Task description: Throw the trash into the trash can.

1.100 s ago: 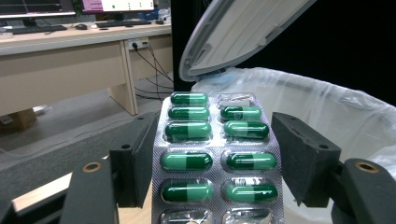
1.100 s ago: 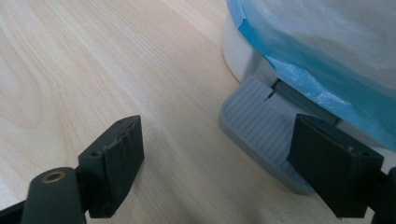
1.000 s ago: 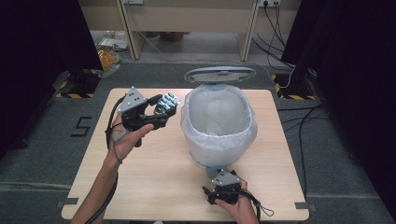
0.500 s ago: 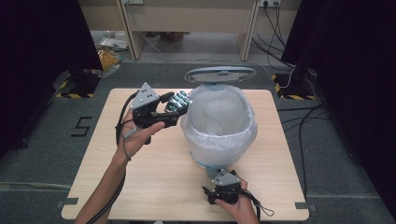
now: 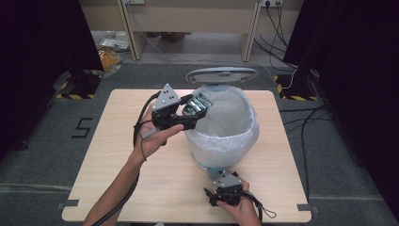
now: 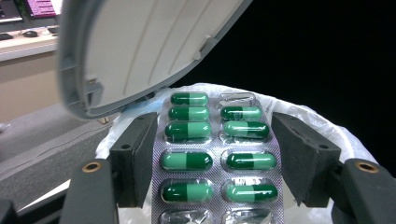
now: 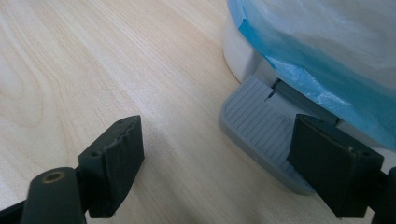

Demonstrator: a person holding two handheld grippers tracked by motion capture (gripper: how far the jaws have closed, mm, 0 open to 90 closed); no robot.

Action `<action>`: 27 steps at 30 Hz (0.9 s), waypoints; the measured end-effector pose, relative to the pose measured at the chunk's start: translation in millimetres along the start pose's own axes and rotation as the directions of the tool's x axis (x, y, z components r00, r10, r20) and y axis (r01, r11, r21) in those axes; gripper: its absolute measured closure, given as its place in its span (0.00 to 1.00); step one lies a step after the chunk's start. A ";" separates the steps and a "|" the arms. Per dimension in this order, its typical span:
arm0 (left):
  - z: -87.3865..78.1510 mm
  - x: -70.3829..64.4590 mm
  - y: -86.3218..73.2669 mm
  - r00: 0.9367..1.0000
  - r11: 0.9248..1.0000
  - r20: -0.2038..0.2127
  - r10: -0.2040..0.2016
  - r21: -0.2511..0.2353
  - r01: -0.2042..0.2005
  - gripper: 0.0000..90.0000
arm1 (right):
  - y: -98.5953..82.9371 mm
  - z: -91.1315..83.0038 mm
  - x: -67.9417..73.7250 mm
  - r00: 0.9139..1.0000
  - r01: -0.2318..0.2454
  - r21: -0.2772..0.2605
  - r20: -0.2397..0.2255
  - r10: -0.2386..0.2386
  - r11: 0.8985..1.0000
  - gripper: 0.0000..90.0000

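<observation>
- Over the bin (image 5: 221, 141) rim, left gripper (image 5: 190, 113) held the blister pack (image 6: 217, 158); jaws looked spread, so grip unclear.
- Lid (image 5: 221, 75) was up; drop step was in hand, next: release over the liner.
- By the pedal (image 7: 261, 126), right gripper (image 7: 215, 158) sat with jaws apart, empty.

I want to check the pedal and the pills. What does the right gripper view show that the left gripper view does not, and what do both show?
The right gripper view shows the grey ribbed pedal at the foot of the bin, the bare wooden table, and the right tool open, one jaw over the pedal's edge. The left gripper view shows the blister pack of green capsules lying between the jaws of the left tool, and the raised grey lid. Both show the thin plastic liner of the bin.
</observation>
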State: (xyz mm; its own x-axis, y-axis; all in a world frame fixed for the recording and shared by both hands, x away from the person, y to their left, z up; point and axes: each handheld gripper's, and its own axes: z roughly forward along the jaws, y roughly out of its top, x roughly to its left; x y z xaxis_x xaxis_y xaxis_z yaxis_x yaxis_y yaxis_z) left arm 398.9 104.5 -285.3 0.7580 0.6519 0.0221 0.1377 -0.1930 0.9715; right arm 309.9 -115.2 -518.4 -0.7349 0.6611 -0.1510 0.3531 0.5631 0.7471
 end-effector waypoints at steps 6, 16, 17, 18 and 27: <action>12.8 -5.9 2.8 1.000 1.000 0.007 0.012 0.013 -0.012 0.38 | -0.1 0.1 0.1 1.000 0.001 -0.001 0.001 -0.001 1.000 0.20; 30.5 -11.3 7.3 1.000 1.000 0.022 0.012 0.024 -0.012 0.38 | -0.2 0.0 -0.2 1.000 0.004 -0.001 0.000 -0.004 1.000 0.20; 32.1 -11.5 7.4 1.000 1.000 0.024 0.010 0.027 -0.011 0.38 | -0.2 0.0 -0.2 1.000 0.004 -0.001 0.000 -0.004 1.000 0.20; 33.8 -11.8 7.3 1.000 1.000 0.027 0.008 0.029 -0.009 0.38 | -0.1 0.0 -0.1 1.000 0.003 -0.001 0.000 -0.003 1.000 0.20; 44.9 -17.1 8.1 0.999 0.999 0.044 0.010 0.043 -0.012 0.38 | -0.2 0.0 -0.3 1.000 0.005 -0.001 -0.001 -0.005 1.000 0.20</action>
State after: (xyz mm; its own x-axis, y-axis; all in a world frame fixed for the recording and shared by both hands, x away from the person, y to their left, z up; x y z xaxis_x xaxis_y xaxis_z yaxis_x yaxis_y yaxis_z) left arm 415.7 58.9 -288.4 0.7866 0.6171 0.0218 0.1559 -0.2326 0.9600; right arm 310.0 -115.5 -518.5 -0.7370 0.6581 -0.1541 0.3493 0.5660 0.7467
